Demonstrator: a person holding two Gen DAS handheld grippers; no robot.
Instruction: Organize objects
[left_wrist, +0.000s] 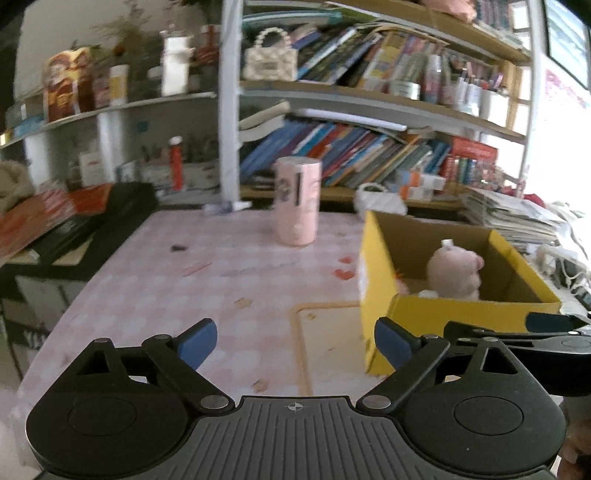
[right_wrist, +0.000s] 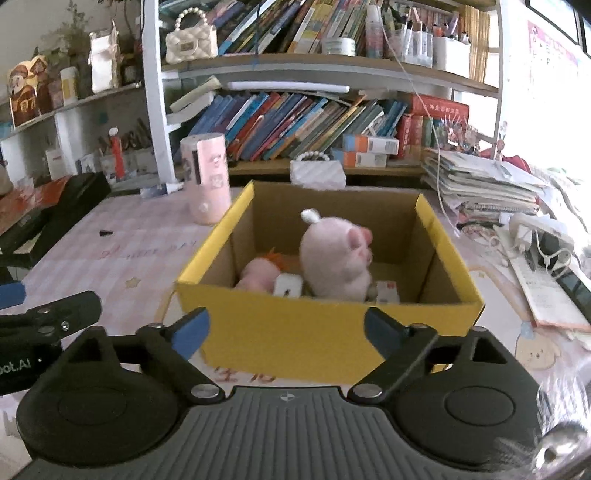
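A yellow cardboard box (left_wrist: 461, 314) (right_wrist: 325, 325) stands open-topped on the pink checked table (left_wrist: 221, 288). Inside it a pink plush pig (left_wrist: 454, 269) (right_wrist: 340, 254) sits upright, with a smaller pink and orange plush (right_wrist: 258, 275) and a small white item (right_wrist: 288, 286) beside it. My left gripper (left_wrist: 295, 332) is open and empty over the table, just left of the box's near corner. My right gripper (right_wrist: 286, 325) is open and empty too, facing the box's near wall. A pink cylinder (left_wrist: 297, 201) (right_wrist: 207, 177) stands upright behind the box, to the left.
Bookshelves (right_wrist: 314, 70) full of books line the back. A black case (left_wrist: 92, 225) lies at the table's left edge. A stack of papers (right_wrist: 480, 184), a power strip and cables (right_wrist: 535, 236) crowd the right. A white handbag (right_wrist: 317, 171) sits behind the box.
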